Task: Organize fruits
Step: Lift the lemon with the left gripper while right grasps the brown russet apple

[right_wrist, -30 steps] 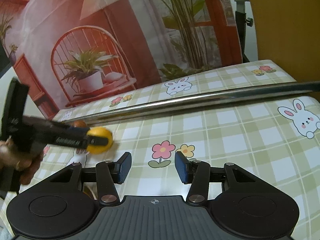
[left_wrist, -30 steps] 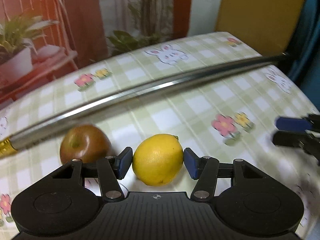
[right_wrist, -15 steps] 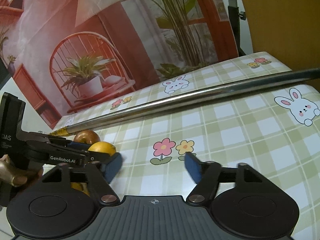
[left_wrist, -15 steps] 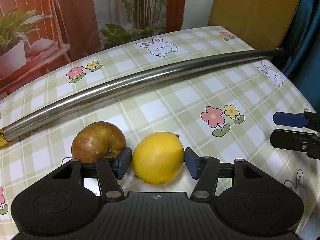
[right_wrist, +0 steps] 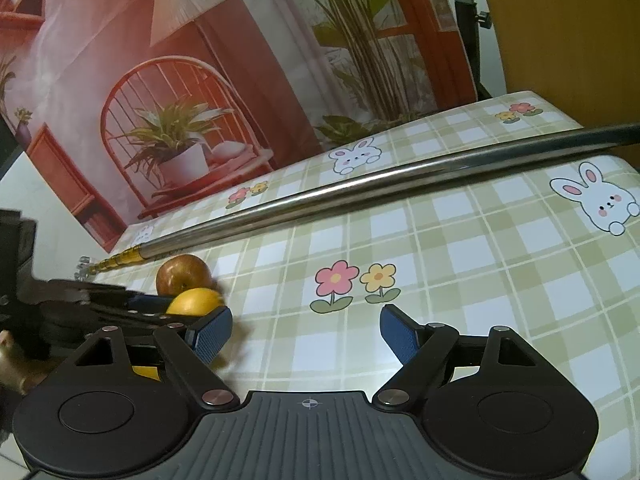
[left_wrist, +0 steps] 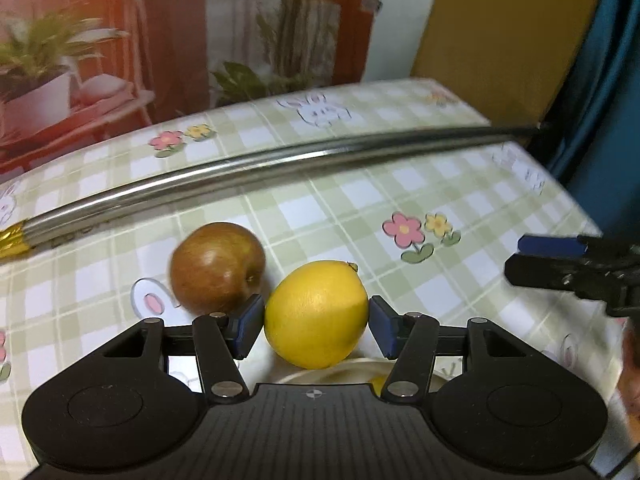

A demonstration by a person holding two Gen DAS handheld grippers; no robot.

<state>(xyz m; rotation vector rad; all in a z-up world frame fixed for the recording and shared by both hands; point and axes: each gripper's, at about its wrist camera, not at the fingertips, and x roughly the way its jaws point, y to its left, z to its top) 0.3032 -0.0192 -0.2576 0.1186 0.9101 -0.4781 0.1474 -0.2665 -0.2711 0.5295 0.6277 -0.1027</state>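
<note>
the left gripper [left_wrist: 316, 320] pinches the round yellow lemon [left_wrist: 316, 314] just above the rim of a pale plate [left_wrist: 304, 374], beside the reddish-brown apple [left_wrist: 216, 266] on the checked tablecloth [left_wrist: 400, 184]. lower it fully before letting go. the plate seems to hold another yellow fruit, mostly hidden. the right gripper [right_wrist: 306, 334] has just been opening, spread and empty.

- Beyond your tongs, the surface [right_wrist: 460, 248] wears a green-and-white checked cloth printed with rabbits and flowers.
- A long metal pole [right_wrist: 360, 184] lies across that cloth, farther out than the tongs.
- Behind it hangs a backdrop [right_wrist: 240, 60] printed with a red chair, potted plants and a lamp.
- Up to your right stands a mustard-yellow panel [right_wrist: 560, 32], with dark blue fabric [left_wrist: 608, 100] beside it.
</note>
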